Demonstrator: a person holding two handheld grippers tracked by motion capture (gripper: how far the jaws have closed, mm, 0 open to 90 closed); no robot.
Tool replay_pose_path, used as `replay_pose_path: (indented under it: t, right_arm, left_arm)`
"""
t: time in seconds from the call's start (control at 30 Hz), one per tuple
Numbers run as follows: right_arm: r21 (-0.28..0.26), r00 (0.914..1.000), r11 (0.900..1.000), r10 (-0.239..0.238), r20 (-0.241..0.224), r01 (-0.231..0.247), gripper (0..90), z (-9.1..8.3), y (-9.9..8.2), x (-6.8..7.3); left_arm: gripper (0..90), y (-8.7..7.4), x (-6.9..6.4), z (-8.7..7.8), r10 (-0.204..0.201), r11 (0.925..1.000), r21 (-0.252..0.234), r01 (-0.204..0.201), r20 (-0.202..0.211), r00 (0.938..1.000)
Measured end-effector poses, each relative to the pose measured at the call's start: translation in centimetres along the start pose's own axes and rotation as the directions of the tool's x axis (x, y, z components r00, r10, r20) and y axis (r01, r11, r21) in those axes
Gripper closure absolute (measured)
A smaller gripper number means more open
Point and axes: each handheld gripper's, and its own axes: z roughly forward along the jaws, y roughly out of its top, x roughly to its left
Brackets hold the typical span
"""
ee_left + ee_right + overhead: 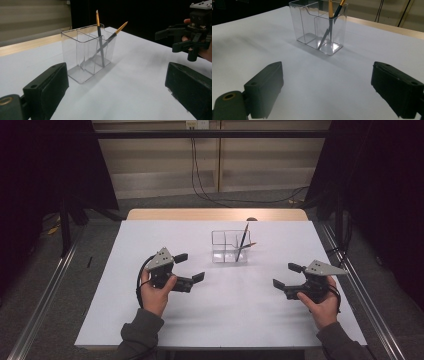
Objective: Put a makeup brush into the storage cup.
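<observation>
— What sits at the centre of the bench [150, 320]?

— A clear plastic holder [229, 247] with several compartments, standing upright toward the far middle of the white top. Two brushes [243, 241] stand in its right-hand end compartment as the high view has it. Both lean: one rises nearly upright, the other tilts away to the right, gold-coloured upper ends up, the two shafts crossing low down.

— What is hard to read?

— The brushes' lower ends blur behind the clear walls, so where they meet the holder's floor cannot be told. In the right gripper view their tops are cut off by the frame edge. The holder's inner walls are easier to see in the left gripper view [85, 52] than from above.

— And the hands?

— The left gripper [190, 267] is held low over the bench at near left of the holder, the hand [156, 290] wrapped under its body, jaws aimed toward the right and slightly away. The right gripper [284, 275] mirrors it at near right, hand [322, 302] underneath, jaws aimed left. Both are well apart from the holder.

— The jaws?

— Wide open on both grippers, with nothing between them but bare bench.
</observation>
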Motion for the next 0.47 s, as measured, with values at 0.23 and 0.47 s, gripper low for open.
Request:
replay_pose_path:
  t: [0.23, 0.47]
  right_arm:
    - [0.002, 1.0000, 1.0000, -0.002, 0.000, 0.002, 10.0, -0.36, -0.10, -0.14]
    - [0.004, 0.9999, 0.9999, -0.013, -0.006, 0.013, 9.0, -0.75, -0.19, -0.12]
  left_arm:
    - [4.5, -0.20, 0.18, 0.16, 0.007, 0.9998, 0.018, -0.007, -0.003, 1.0000]
    - [4.5, -0.23, 0.14, 0.17, 0.002, 0.9999, 0.016, -0.002, -0.003, 1.0000]
